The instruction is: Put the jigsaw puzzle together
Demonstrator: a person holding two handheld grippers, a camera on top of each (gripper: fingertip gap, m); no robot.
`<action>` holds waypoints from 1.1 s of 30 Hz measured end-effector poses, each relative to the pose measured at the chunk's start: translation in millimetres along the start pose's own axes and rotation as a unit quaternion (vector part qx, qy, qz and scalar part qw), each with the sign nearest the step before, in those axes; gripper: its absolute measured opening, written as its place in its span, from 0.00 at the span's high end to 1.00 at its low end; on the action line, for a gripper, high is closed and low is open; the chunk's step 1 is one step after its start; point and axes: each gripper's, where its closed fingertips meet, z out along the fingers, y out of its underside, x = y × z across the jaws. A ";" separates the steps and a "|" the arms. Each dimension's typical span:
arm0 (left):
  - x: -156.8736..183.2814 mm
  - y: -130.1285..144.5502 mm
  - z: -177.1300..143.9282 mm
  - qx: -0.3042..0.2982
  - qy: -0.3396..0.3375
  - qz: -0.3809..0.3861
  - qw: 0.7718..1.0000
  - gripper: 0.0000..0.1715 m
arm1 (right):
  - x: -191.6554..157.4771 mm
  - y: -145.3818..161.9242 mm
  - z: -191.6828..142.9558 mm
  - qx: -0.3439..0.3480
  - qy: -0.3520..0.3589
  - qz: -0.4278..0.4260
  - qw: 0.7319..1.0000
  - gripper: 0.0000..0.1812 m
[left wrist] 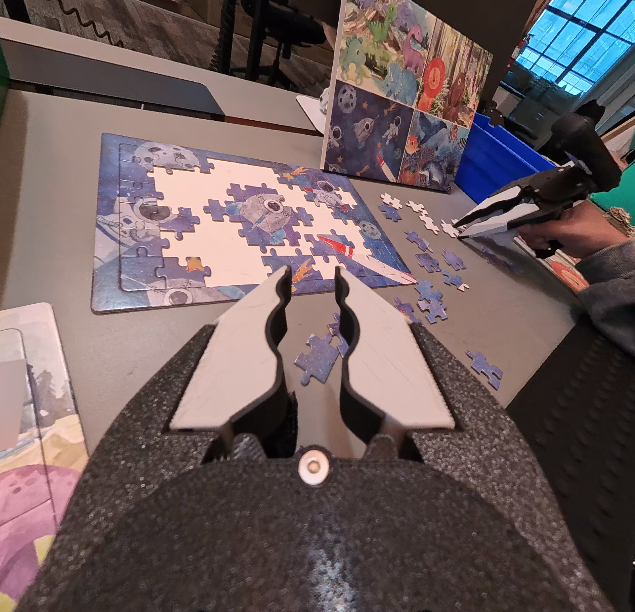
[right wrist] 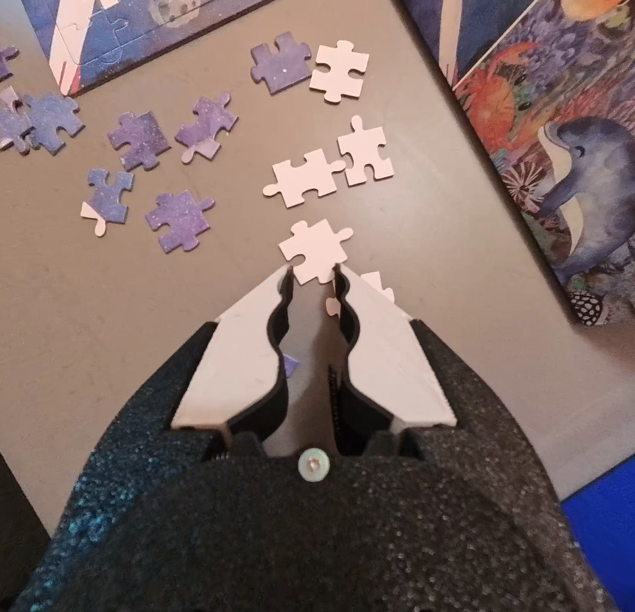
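Note:
The space puzzle board (left wrist: 110, 217) lies flat on the grey table, partly filled, with white bare patches. My left gripper (left wrist: 313, 272) is open and empty, hovering at the board's near edge. A loose blue piece (left wrist: 318, 356) lies under it. Several blue pieces (left wrist: 427, 262) and white face-down pieces (left wrist: 391, 200) lie right of the board. My right gripper (right wrist: 313, 271) is open, low over the table; a white face-down piece (right wrist: 316, 245) lies at its fingertips, its near edge between them. It also shows in the left wrist view (left wrist: 458, 229). The board corner (right wrist: 192, 28) shows top left.
A reference picture panel (left wrist: 395, 90) (right wrist: 549, 131) stands behind the loose pieces. A blue bin (left wrist: 494, 162) is behind it. Another puzzle board (left wrist: 31, 423) lies at the left. A hand (left wrist: 567, 231) holds the right gripper. More white (right wrist: 302, 178) and blue pieces (right wrist: 178, 219) lie ahead.

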 end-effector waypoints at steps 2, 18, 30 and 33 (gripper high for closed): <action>0.1 -0.1 -0.2 0.001 -0.001 0.001 1.000 0.86 | 0.3 -0.7 -0.3 0.006 -0.005 0.007 1.000 0.88; -0.7 -0.1 -0.1 0.001 0.002 -0.005 1.000 0.86 | 66.5 -26.8 -8.8 0.053 0.143 0.066 0.986 0.79; -0.9 -0.6 -1.1 0.003 0.009 -0.014 1.000 0.86 | 92.6 -29.5 16.0 0.050 0.179 0.158 0.970 0.80; 0.0 -1.0 -1.5 0.006 0.011 -0.014 1.000 0.86 | 85.7 -25.4 13.3 0.048 0.151 0.168 0.973 0.80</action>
